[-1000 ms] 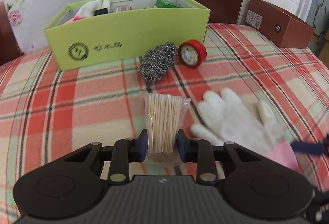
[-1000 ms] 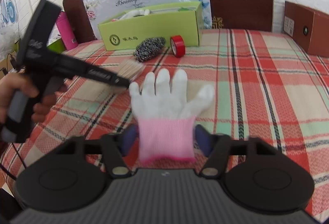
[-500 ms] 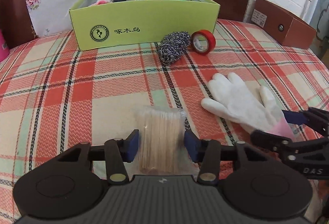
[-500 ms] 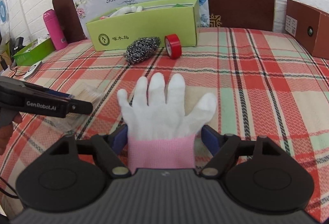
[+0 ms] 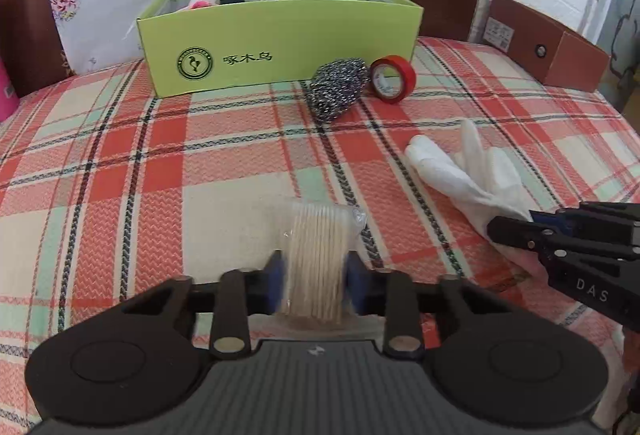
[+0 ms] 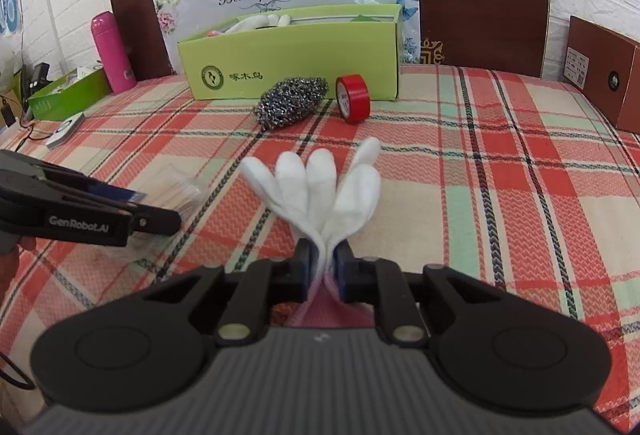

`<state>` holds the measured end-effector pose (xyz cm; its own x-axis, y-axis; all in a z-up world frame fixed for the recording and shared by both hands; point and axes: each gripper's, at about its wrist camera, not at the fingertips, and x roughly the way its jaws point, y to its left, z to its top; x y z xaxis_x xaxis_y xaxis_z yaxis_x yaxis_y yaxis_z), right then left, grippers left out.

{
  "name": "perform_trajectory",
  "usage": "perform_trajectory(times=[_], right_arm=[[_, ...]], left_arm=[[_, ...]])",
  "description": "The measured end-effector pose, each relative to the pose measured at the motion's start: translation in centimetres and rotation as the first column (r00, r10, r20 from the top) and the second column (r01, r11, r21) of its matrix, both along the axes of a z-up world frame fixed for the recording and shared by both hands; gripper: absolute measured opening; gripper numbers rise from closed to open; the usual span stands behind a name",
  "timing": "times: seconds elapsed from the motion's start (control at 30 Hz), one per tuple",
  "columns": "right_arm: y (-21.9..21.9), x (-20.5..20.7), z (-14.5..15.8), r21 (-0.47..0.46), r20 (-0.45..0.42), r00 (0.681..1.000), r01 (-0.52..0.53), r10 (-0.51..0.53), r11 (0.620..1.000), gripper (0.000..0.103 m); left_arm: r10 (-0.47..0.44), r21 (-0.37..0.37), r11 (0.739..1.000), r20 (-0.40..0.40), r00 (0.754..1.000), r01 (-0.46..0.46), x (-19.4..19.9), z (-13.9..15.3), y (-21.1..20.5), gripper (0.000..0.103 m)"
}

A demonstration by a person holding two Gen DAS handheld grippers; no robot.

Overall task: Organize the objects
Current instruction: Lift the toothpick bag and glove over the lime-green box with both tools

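Note:
A clear pack of thin wooden sticks (image 5: 318,235) lies on the plaid tablecloth. My left gripper (image 5: 315,271) is closing on it, and its blue pads press on both sides of the pack. A white glove (image 6: 320,179) with a pink cuff lies to the right. My right gripper (image 6: 322,263) is shut on it near the cuff, so the cloth bunches and the fingers fan out. In the left wrist view the glove (image 5: 460,171) runs into the right gripper (image 5: 512,227). The open green box (image 5: 280,39) stands at the back, with a glove and small items inside.
A steel scourer (image 5: 338,87) and a red tape roll (image 5: 394,79) sit in front of the green box. A brown box (image 6: 600,67) stands at the back right. A pink bottle (image 6: 110,51) and a green tray (image 6: 68,95) are at the far left. Chair backs stand behind.
The right gripper's jaws closed on the glove by its cuff and squeezed it narrow. The left jaws widened around the stick pack, then closed back onto it.

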<state>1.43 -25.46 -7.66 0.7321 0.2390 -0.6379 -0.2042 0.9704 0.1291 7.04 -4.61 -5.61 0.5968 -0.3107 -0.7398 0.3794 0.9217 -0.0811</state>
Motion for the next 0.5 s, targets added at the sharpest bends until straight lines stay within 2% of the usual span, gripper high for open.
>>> perform_trajectory(times=[0.1,0.23,0.5], right_arm=[[-0.1,-0.4,1.0,0.05,0.013,1.0,-0.014,0.013,0.999,0.01],[-0.1,-0.8,3.1,0.071,0.062,0.998,-0.032,0.028,0.997,0.01],[-0.4,0.9,8.2,0.108,0.194,0.98,-0.064,0.042,0.992,0.01]], left_arm=[[0.007,-0.027,1.0,-0.009,1.0,-0.007,-0.1,0.4,0.3,0.025],[0.018,-0.069,0.997,0.009,1.0,-0.018,-0.2,1.7,0.8,0.025],[0.013,-0.133,0.991,0.15,0.989,0.007,1.0,7.5,0.8,0.025]])
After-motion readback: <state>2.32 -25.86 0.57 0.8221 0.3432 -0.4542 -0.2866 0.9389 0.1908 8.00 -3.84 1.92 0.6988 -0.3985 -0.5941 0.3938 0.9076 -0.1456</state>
